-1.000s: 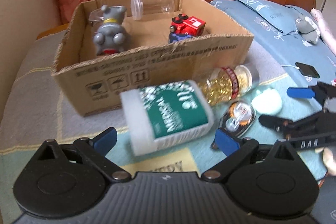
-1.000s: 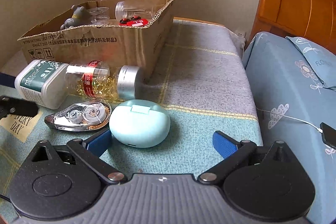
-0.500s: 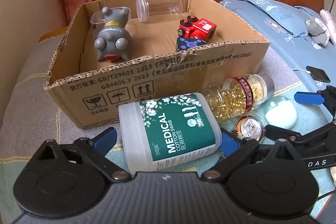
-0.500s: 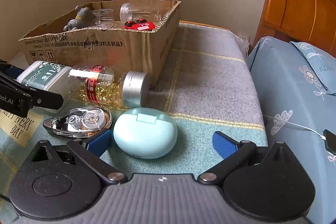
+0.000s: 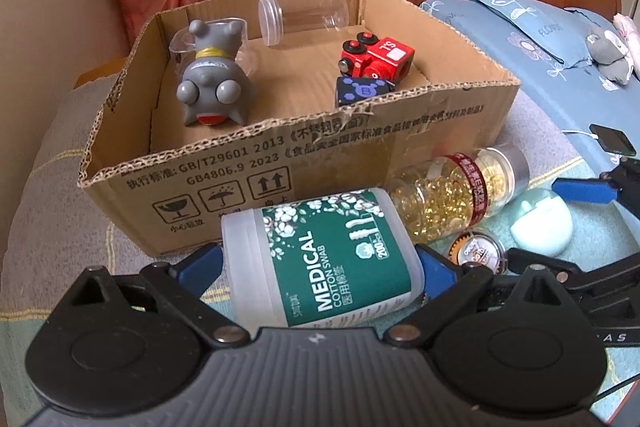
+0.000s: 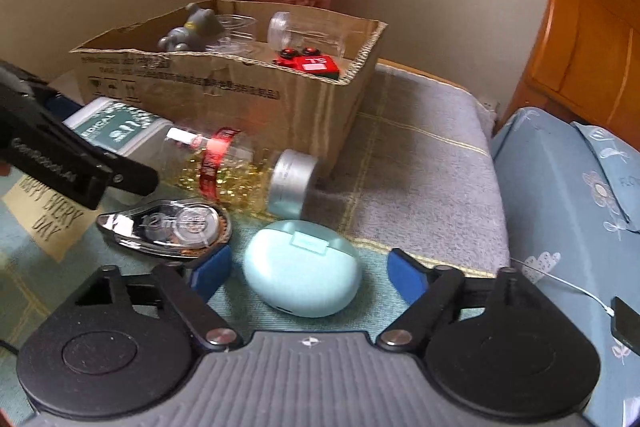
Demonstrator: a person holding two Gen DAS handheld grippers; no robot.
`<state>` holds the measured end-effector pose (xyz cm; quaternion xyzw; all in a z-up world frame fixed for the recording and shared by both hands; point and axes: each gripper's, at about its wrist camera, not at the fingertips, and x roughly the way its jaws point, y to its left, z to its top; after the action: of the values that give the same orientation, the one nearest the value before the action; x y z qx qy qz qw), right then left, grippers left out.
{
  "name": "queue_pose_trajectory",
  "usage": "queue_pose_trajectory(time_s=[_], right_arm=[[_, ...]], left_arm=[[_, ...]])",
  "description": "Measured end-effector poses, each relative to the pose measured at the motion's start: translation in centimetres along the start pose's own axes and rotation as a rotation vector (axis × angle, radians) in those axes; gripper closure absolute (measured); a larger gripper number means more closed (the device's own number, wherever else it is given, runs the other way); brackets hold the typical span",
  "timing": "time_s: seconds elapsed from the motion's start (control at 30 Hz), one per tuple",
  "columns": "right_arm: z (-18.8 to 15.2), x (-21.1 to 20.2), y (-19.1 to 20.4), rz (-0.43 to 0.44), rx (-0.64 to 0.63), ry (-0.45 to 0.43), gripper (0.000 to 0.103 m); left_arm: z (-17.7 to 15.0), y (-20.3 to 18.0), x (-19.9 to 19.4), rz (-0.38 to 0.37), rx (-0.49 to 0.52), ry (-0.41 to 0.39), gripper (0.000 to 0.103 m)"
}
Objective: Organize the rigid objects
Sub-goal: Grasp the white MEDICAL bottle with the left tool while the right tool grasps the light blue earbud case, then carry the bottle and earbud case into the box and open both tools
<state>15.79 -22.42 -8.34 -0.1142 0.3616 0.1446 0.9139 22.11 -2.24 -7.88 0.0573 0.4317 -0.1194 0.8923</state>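
Closing in since a second ago, the left claw (image 5: pixel 318 263) now brackets the cotton swab jar (image 5: pixel 320 259) lying before the cardboard box (image 5: pixel 304 155), blue pads touching both ends. Alongside, the right claw (image 6: pixel 308 273) stands open around the mint case (image 6: pixel 302 267), beside the tape dispenser (image 6: pixel 168 227) and capsule bottle (image 6: pixel 240 171).

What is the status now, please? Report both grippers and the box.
Left gripper astride cotton swab jar, contact unclear. Right gripper open around mint earbud case. Cardboard box ahead; capsule bottle lying against it.
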Motion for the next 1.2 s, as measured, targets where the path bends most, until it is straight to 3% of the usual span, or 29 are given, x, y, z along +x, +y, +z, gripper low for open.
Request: queue_pose_trajectory(time_s=[0.53,1.0,1.2], right_arm=[[-0.1,-0.4,0.3,0.055,-0.009,0.01,0.037],[0.3,0.0,0.2,0.077,-0.013,0.02,0.037],[0.5,-1.1,0.0,0.101,-0.044,0.033,0.037]], left_arm=[[0.3,-0.3,-0.5,0.005,0.015,-0.011,0.016],[0.5,0.3,-0.7,-0.036,0.022,-0.004,0.019],[0.3,0.5,-2.5,-0.07,0.059,0.007,0.02]])
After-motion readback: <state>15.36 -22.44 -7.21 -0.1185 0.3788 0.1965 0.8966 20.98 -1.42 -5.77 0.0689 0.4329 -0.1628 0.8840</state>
